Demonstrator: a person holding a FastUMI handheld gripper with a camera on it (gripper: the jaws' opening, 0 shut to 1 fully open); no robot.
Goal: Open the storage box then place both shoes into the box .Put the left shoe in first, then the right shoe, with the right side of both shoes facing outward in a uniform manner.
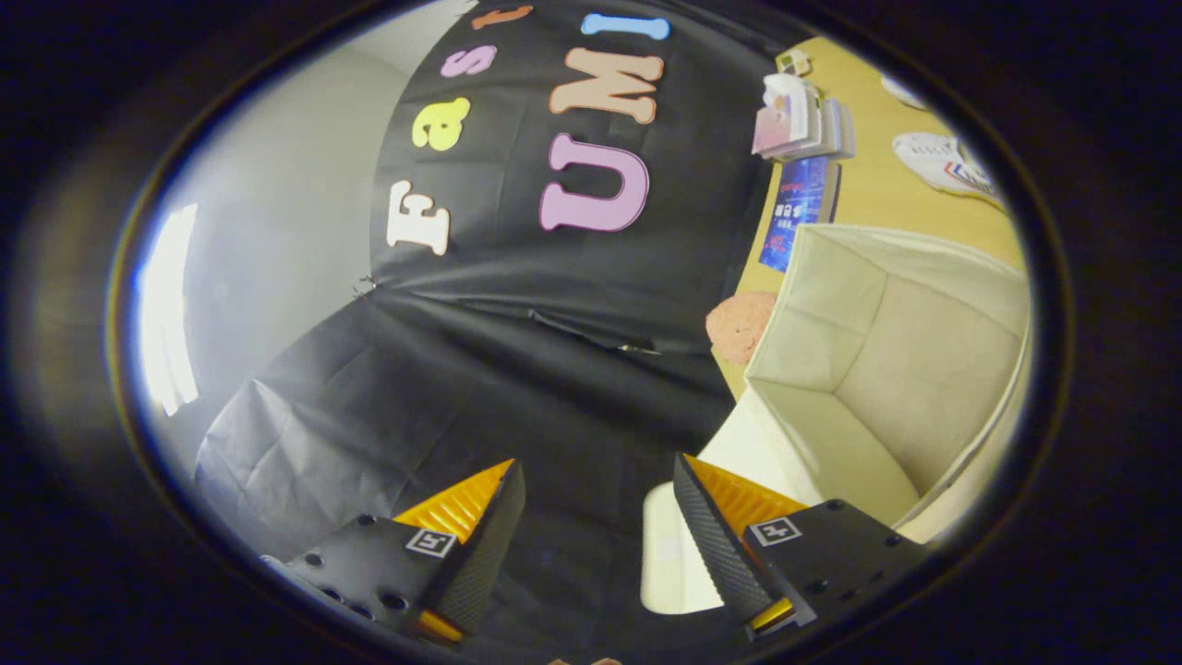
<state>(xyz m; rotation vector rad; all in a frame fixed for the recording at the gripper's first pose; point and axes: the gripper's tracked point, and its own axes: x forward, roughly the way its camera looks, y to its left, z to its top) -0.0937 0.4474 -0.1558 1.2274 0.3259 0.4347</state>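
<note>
My gripper (598, 476) is open, its two fingers wide apart with nothing between them, and the view is strongly tilted. To the right of the right finger stands the cream fabric storage box (836, 286), open, its inside bare. A white flat panel (667, 554), perhaps the box's lid, lies just beside the right finger. Far beyond the box, a white shoe (942, 162) with coloured markings rests on the yellow wooden table (877, 189). A second white shoe (900, 90) shows faintly farther off.
Several books (803, 120) stand on the table near a blue book (799, 217). A small orange fuzzy thing (739, 325) lies just outside the box's far corner. Black cloth wall ahead of the fingers; a grey wall with a bright window strip (166, 305) beyond it.
</note>
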